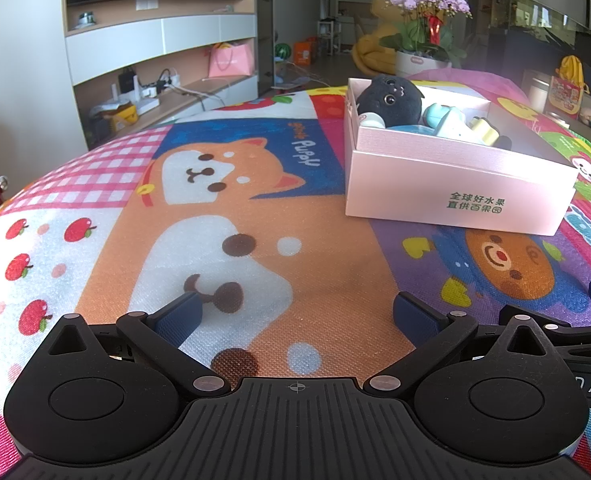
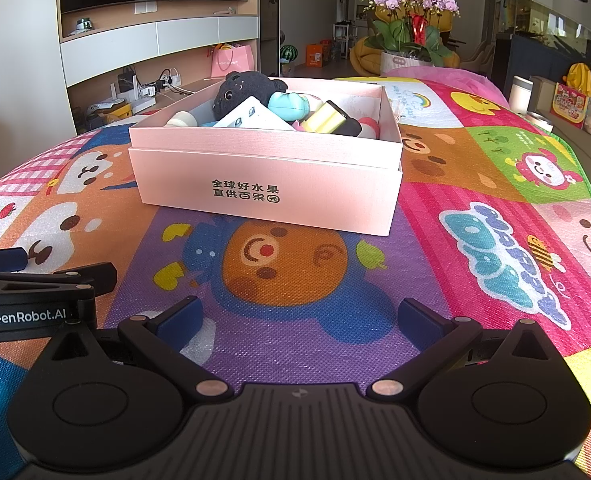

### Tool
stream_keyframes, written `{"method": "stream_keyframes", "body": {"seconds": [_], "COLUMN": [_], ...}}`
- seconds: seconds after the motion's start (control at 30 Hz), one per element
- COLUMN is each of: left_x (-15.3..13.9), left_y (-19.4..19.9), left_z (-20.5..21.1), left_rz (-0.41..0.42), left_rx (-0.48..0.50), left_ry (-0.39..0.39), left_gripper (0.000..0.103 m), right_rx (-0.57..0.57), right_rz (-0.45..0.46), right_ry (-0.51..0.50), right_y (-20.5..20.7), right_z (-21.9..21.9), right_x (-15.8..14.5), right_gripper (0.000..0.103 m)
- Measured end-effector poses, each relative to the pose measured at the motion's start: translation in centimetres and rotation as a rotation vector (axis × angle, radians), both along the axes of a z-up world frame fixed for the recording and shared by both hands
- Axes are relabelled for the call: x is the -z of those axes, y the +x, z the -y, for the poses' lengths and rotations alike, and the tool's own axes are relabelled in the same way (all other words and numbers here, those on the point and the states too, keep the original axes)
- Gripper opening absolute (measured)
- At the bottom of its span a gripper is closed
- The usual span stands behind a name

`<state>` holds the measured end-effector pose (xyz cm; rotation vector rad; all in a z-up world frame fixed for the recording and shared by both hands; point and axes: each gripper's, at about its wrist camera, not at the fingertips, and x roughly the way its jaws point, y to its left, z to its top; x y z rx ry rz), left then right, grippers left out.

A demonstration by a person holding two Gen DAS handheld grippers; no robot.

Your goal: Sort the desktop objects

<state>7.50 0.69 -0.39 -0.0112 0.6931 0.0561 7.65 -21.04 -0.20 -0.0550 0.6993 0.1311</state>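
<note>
Pink box on mat, filled with toys. Near the box: left gripper and right gripper, spread wide, empty.

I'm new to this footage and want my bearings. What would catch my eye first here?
The pink box at the middle of the bright cartoon mat, heaped with small things, a dark plush toy topmost at its far left corner. Behind the mat, purple orchids in a white pot. Near the cameras, the left gripper and right gripper hover with open, empty jaws.
</note>
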Motion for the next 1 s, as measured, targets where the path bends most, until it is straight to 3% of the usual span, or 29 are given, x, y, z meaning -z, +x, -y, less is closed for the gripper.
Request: {"method": "stream_keyframes", "body": {"seconds": [1.0], "left_x": [0.0], "left_y": [-0.04], "left_z": [0.04], "left_rz": [0.0], "left_rx": [0.0], "left_ry": [0.0], "left_gripper": [0.103], "right_rx": [0.0], "right_rz": [0.0], "right_ry": [0.0], "right_y": [0.04], "right_z": [-0.01], "right_x": [0.0], "right_gripper": [0.103]}}
